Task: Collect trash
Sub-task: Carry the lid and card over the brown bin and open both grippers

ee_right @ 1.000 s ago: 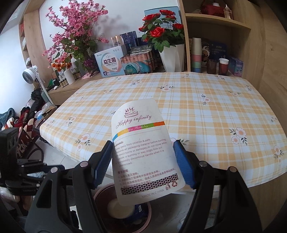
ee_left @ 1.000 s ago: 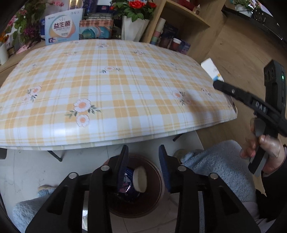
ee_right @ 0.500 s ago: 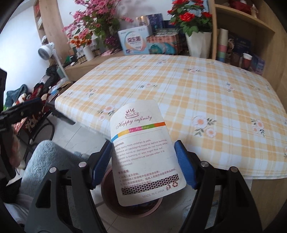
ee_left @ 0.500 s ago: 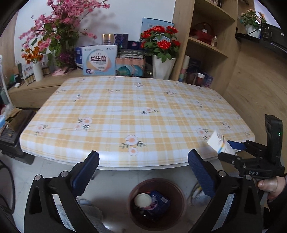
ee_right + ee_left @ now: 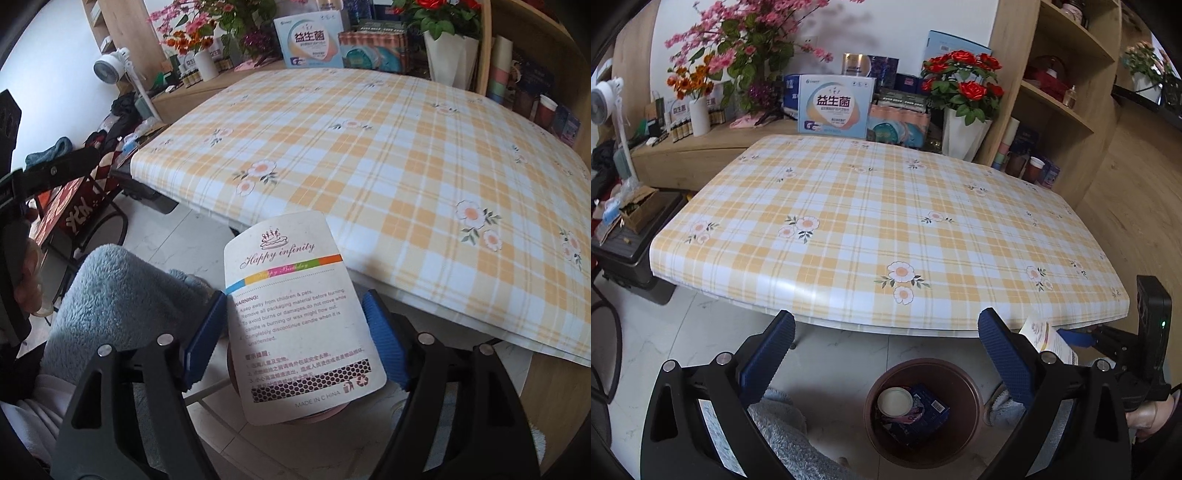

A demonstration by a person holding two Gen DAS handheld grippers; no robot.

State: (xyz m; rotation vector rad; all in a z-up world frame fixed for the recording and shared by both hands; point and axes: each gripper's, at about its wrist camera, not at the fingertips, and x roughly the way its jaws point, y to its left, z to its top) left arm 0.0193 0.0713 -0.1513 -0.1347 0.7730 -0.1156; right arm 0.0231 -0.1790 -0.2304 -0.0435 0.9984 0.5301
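Right wrist view, right gripper jaws just easing wider, card between the blue pads, contact unclear, over brown bin below table edge, left gripper spread wide, empty, bin holds cup and wrapper.

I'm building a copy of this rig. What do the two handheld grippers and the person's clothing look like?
Both the left gripper and right gripper have black plastic frames with silver screws and blue ribbed pads. A small green light glows on the right one's black body. The person wears fluffy light-blue clothing.
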